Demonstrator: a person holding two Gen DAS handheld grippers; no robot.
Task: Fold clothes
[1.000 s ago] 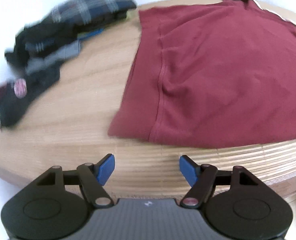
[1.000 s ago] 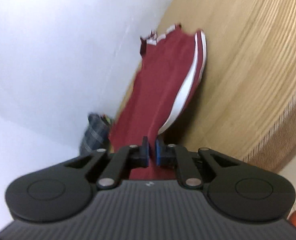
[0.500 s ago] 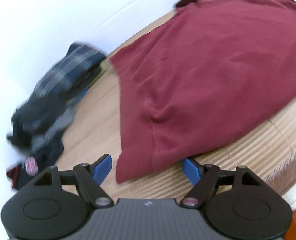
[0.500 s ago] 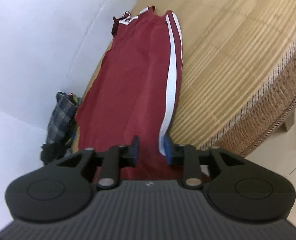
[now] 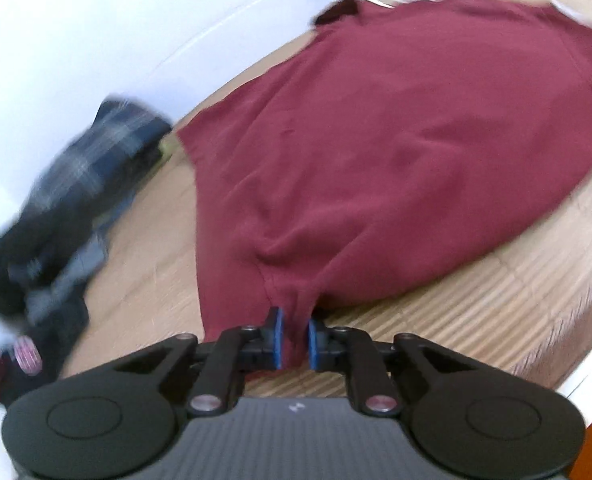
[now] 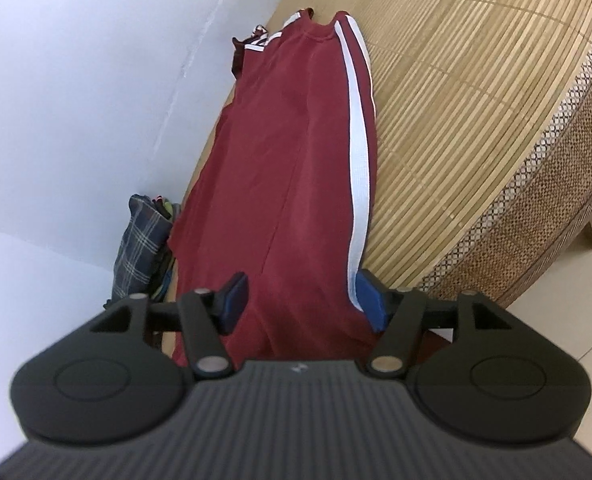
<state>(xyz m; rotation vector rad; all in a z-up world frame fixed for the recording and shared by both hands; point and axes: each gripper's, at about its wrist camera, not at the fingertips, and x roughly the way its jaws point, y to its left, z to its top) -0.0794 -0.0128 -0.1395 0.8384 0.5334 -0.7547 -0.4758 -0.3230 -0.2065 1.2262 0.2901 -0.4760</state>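
both sets of jaws have just changed: the left ones closing, the right ones opening. spread over the woven mat bed (image 6: 476,92) lies the maroon garment (image 5: 416,140), white stripe (image 6: 358,148) along one edge. dark plaid clothes (image 5: 95,176) are heaped beside it by the wall. left gripper (image 5: 294,338) pinches the garment's near edge; right gripper (image 6: 302,300) stands half-wide, pads straddling the cloth without pressing.

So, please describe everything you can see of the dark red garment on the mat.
The dark red garment looks like soft knit cloth with a white stripe down one side. It lies mostly flat on the woven mat, beside a plaid pile. The left gripper pinches its near hem, puckering it; the right gripper, jaws just opening, straddles the other end.
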